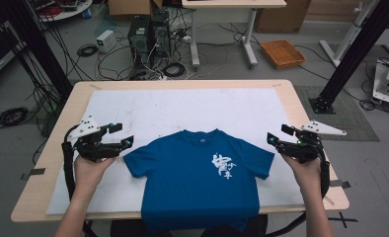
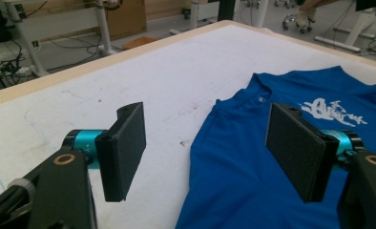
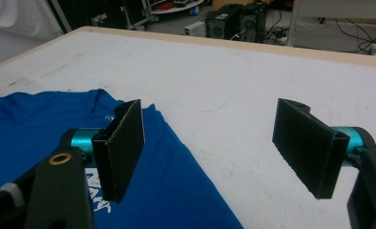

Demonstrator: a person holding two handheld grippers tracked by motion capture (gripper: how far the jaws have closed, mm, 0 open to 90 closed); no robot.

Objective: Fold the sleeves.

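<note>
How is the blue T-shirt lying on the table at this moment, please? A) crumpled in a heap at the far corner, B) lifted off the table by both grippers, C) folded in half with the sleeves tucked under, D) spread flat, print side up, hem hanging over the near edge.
D: the blue T-shirt lies spread flat with its white print facing up, its hem drooping over the table's near edge, with both grippers open beside its sleeves.

Grey floor [image 1: 29, 143] back there is a mess of black cables [image 1: 10, 117], with two computer towers [image 1: 149, 33], a white-legged table [image 1: 234, 5], an orange tray [image 1: 283, 53] and cardboard boxes [image 1: 128, 7]; wooden desk [image 1: 57, 143] wears a white mat [image 1: 182, 106]
</note>
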